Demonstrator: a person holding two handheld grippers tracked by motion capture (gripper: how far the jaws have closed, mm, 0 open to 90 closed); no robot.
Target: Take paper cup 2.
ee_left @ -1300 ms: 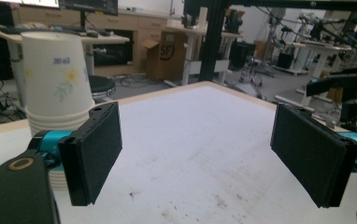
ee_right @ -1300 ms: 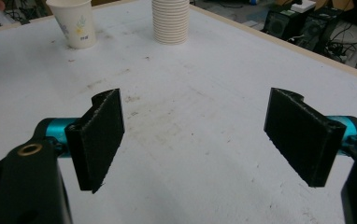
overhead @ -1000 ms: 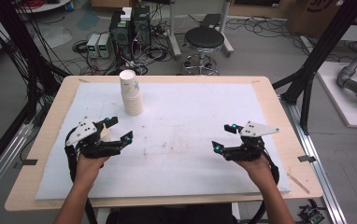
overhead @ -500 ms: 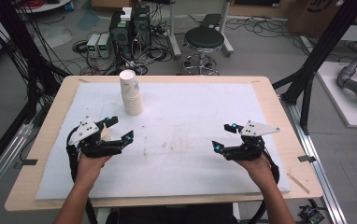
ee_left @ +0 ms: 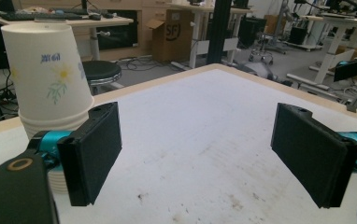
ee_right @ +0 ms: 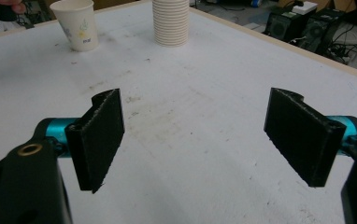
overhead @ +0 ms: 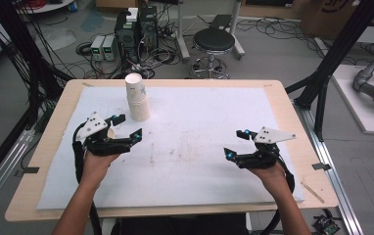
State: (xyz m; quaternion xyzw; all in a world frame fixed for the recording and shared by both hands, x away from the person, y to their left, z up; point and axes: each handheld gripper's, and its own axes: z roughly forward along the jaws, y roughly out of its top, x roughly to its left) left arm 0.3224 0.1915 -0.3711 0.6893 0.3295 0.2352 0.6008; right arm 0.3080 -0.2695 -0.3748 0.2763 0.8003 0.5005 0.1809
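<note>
While the left claw (overhead: 128, 125) sits low over the white sheet (overhead: 199, 112), its two black jaws stand wide apart and hold nothing. You can see this best in the left gripper view, where just the spotty white sheet shows between the jaws. The stack of paper cups (overhead: 137, 98) is just beside this claw, a little past its tip, toward the far side of the table (overhead: 297, 132). The cups sit upside down, one over the other, and the top one has a little flower on it. In the left gripper view the stack rises right behind one jaw, very close to it. I cannot tell if they touch. The right claw (overhead: 234, 143) is well away on the other side of the sheet. Its jaws are wide apart too, with nothing in them. In the right gripper view, one single cup (ee_right: 76, 23) with flowers stands the right way up, near the stack. A hand holds each claw from the near edge. Past the table, a black stool (overhead: 214, 41) stands on the floor.
</note>
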